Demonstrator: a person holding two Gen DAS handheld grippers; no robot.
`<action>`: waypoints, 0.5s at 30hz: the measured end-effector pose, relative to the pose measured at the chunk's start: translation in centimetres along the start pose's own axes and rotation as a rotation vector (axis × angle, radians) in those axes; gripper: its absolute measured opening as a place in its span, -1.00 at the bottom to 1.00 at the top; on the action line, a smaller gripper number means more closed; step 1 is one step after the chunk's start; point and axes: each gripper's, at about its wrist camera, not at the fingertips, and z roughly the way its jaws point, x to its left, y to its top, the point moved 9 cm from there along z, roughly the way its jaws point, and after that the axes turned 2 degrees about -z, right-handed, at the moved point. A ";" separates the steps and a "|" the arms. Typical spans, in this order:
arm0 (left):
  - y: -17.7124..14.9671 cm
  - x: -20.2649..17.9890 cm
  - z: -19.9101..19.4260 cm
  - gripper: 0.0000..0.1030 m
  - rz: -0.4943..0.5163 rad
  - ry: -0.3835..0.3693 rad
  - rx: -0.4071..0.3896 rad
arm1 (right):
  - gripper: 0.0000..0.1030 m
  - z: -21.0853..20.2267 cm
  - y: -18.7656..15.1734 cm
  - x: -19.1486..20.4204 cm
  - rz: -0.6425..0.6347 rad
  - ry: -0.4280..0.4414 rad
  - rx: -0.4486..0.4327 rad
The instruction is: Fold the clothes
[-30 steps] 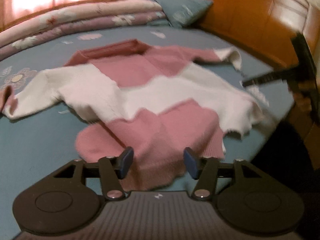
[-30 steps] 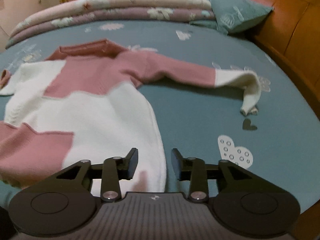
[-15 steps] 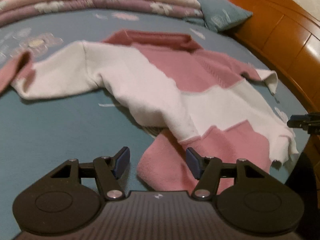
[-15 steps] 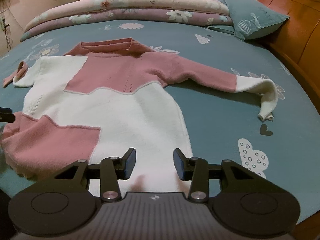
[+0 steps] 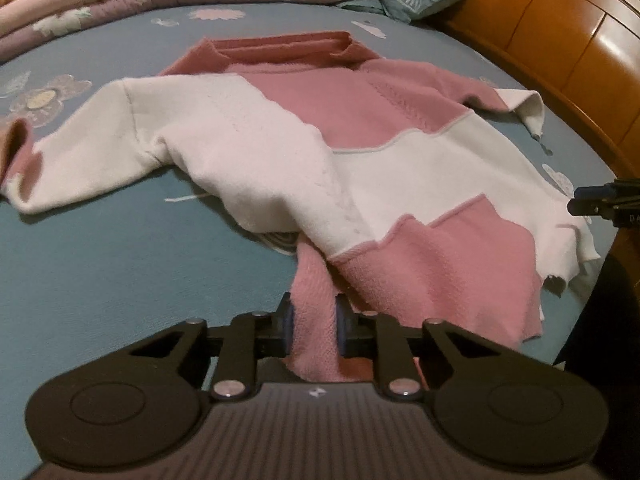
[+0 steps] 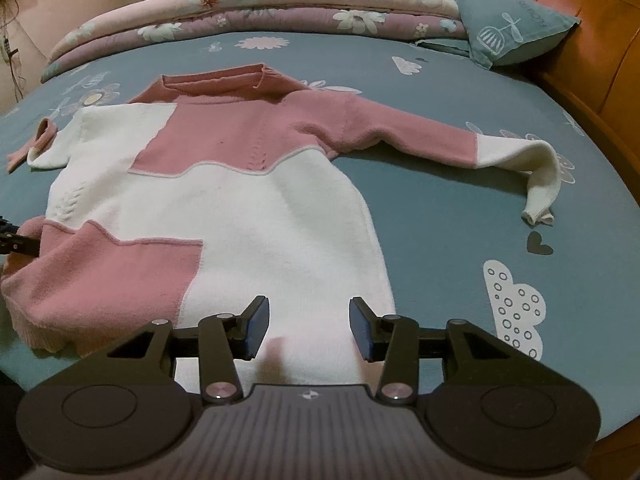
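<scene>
Pink-and-white sweater (image 6: 240,208) lies spread face up on the bed (image 6: 460,248), collar toward the folded quilts (image 6: 256,4) at the far side, hem toward me. My left tool (image 5: 314,322) has just been closing and its jaws now pinch a bunched strip of pink knit at the sweater's lower left corner; the fabric runs up from between the pads (image 5: 289,322) into the pink hem panel, lifted slightly off the sheet. From my right wrist view that same corner shows at the left edge, with the dark tip of the left tool touching it. My right tool (image 6: 308,330) hovers over the white part of the hem on the other side, jaws parted about halfway and just been opening a little, white knit showing below and between the pads (image 6: 258,326), not pressed by them. One sleeve, pink with a white cuff end, stretches out to the right toward the wooden bed frame (image 6: 600,92), cuff bent down. The other sleeve, white with a pink cuff, lies out to the left. A blue pillow (image 6: 516,36) leans against the frame beside the quilts.
</scene>
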 end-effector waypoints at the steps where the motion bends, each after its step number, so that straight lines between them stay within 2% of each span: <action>1: -0.1 -0.1 -0.6 -0.71 -0.003 0.006 -0.010 | -0.03 0.0 0.0 0.0 0.001 0.003 -0.001; 9: 0.5 0.6 -6.7 -0.72 -0.086 0.041 -0.143 | -0.01 -0.1 -0.1 0.0 0.013 0.012 -0.007; 15: -0.1 1.8 -9.0 -0.72 -0.194 0.067 -0.170 | 0.00 -0.3 -0.1 0.2 0.017 0.015 -0.010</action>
